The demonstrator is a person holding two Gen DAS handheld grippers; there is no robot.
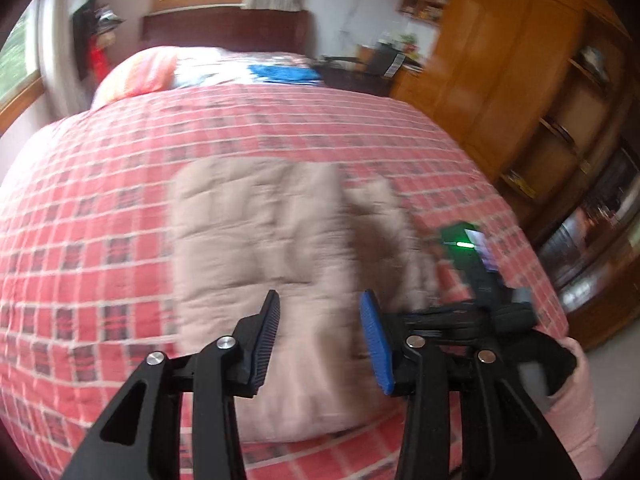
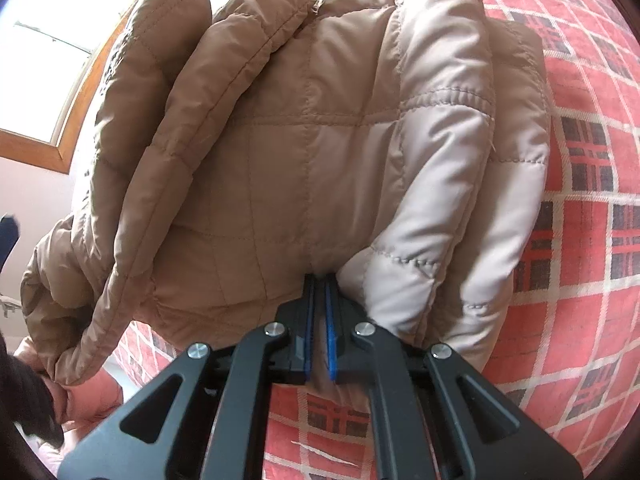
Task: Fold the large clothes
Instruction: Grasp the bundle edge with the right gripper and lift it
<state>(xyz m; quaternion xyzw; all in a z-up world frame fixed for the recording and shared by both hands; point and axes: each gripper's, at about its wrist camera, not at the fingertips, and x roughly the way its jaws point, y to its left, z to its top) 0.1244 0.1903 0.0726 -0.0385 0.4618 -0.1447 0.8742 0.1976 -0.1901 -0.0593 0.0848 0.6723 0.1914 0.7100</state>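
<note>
Underneath everything spreads a red plaid quilted bedspread (image 1: 100, 208), filling most of the left wrist view. On it, near the close edge, lies a beige quilted puffer jacket (image 1: 256, 232), partly folded. The right gripper (image 2: 319, 292) is clenched on a fold of that jacket's fabric at its near hem. The left gripper (image 1: 318, 312) hovers above the jacket, its blue-padded jaws spread apart, holding nothing.
</note>
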